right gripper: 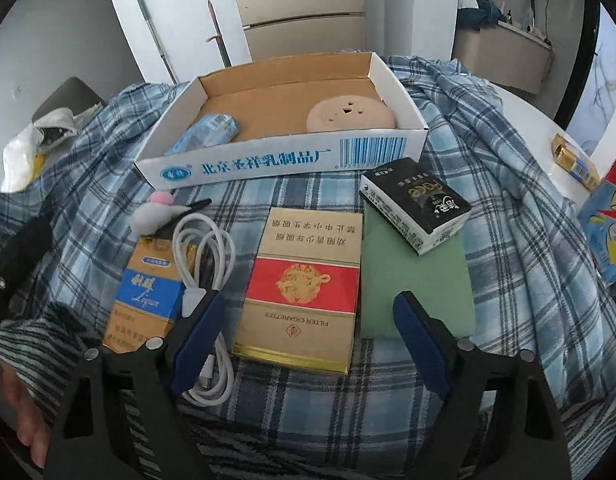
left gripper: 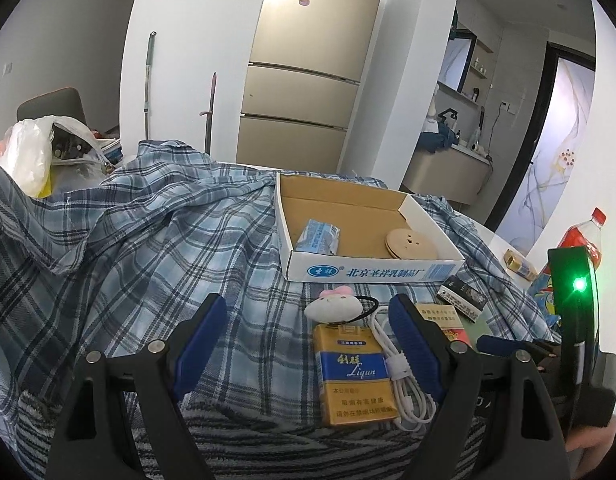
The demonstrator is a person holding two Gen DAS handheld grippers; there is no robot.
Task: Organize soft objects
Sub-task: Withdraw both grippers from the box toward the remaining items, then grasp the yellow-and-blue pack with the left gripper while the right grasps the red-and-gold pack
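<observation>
Lying on the plaid cloth (right gripper: 508,168), the white cardboard box (right gripper: 276,160) is the landmark: its printed front wall is facing both tongs, and open cloth is stretching away to its left. Just in front of its left corner the plush hair tie (left gripper: 332,304) is resting, touching a yellow cigarette pack (left gripper: 354,372) and a white cable (right gripper: 212,264). The left gripper (left gripper: 308,344) is standing wide open and empty, straddling that pack. The right gripper (right gripper: 308,332) is gaping too, holding nothing, over the red-and-gold pack (right gripper: 304,284). Inside the box a blue tissue packet (right gripper: 208,136) and a tan round pad (right gripper: 350,116) are lying.
</observation>
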